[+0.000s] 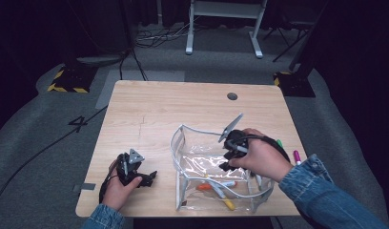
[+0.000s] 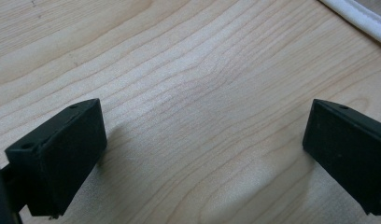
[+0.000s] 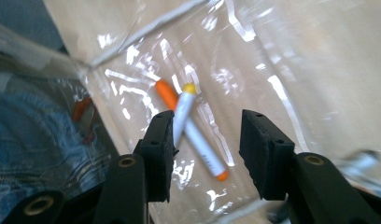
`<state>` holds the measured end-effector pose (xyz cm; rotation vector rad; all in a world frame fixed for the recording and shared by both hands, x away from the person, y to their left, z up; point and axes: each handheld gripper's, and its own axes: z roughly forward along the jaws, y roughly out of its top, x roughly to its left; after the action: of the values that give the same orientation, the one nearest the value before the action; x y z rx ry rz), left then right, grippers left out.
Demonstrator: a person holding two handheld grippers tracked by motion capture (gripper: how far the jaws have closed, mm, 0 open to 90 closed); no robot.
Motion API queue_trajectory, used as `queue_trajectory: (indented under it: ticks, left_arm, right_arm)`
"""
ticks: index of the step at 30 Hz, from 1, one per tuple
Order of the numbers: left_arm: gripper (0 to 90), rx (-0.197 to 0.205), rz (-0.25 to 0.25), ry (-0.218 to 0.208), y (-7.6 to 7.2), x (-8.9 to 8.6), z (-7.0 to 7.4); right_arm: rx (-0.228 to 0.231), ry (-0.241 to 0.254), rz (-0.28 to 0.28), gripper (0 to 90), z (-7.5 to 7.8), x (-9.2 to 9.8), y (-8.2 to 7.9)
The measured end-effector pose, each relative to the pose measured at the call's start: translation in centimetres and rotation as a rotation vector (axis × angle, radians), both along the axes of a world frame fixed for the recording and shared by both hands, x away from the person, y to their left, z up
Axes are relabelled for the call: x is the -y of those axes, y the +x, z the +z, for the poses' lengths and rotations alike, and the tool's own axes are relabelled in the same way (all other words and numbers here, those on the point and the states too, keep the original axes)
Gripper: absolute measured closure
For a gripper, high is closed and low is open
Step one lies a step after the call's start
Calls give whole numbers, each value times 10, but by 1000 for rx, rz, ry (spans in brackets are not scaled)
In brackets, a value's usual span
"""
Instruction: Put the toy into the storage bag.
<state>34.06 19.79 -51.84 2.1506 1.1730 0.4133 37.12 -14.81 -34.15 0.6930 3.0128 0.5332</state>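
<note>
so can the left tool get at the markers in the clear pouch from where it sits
Probably not directly: the left tool rests on the table outside the clear pouch, whose side wall stands between it and the markers; it would need to lift over the rim.

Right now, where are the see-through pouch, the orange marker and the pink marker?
see-through pouch (image 1: 176, 143): high view, on its white left rim.
orange marker (image 3: 166, 94): right gripper view, on its orange cap.
pink marker (image 1: 296, 157): high view, on its pink cap.
</note>
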Motion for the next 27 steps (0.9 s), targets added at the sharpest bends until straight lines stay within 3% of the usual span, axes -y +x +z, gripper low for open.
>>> queue_trajectory:
  ticks: [7,9,14,23,27]
  left_arm:
    - [1,-1,-1,1,0,0,0]
    - [1,-2,-1,1,0,0,0]
    - [0,-3,-1,1,0,0,0]
    - [1,-3,-1,2,0,0,0]
    - [0,-3,-1,1,0,0,0]
  right_arm:
    - [99,107,-110,561,39,43,2]
    - [97,128,-139,562,44,55,2]
    - [157,160,-213,564,58,87,0]
    - [182,238,-329,561,62,140,0]
    - [180,235,-396,561,57,163,5]
